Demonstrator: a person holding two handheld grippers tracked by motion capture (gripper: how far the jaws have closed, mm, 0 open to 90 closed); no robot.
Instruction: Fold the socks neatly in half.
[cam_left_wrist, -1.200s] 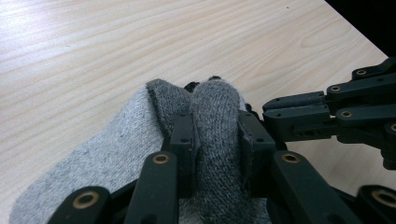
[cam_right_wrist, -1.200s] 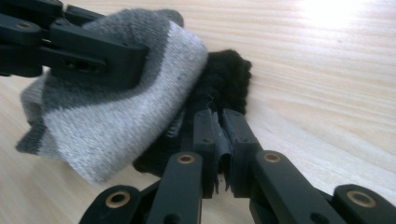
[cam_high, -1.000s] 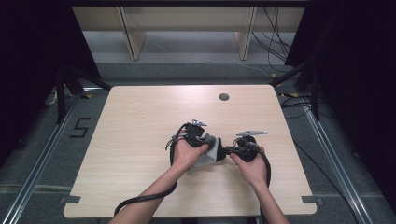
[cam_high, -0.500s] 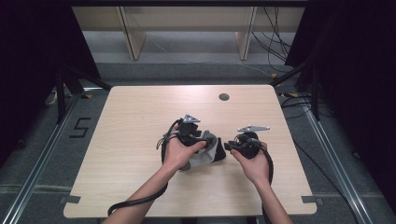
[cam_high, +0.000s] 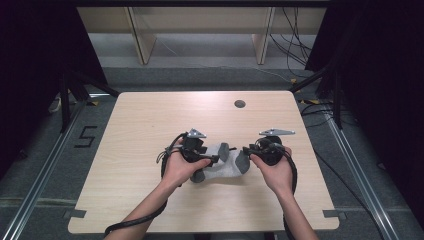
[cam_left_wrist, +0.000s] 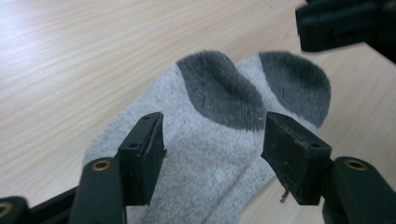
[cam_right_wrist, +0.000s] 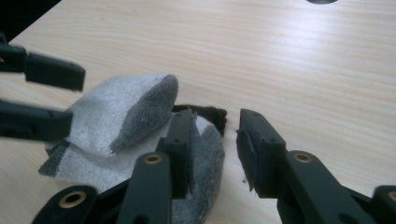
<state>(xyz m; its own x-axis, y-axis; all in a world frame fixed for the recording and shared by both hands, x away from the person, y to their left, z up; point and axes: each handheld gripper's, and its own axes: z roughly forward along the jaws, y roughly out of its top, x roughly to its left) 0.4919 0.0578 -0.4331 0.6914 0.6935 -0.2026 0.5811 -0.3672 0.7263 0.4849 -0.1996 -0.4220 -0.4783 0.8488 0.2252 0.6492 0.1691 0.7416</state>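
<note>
Low centre of the high view: grey socks (cam_high: 222, 165) lying lengthwise between left gripper (cam_high: 212, 159) and right gripper (cam_high: 243, 150); both jaws just opened, gripping nothing, equally near.

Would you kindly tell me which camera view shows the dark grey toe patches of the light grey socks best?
The left gripper view: both dark grey toe patches lie unobstructed, side by side. The right gripper view shows one patch edge-on; the high view shows them small.

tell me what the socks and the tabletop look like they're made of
Socks: soft knitted fabric, probably cotton blend; fuzzy grey weave with darker toe patches. Tabletop: light wood or wood-look laminate, smooth matte; straight grain lines suggest it, real wood uncertain.
</note>
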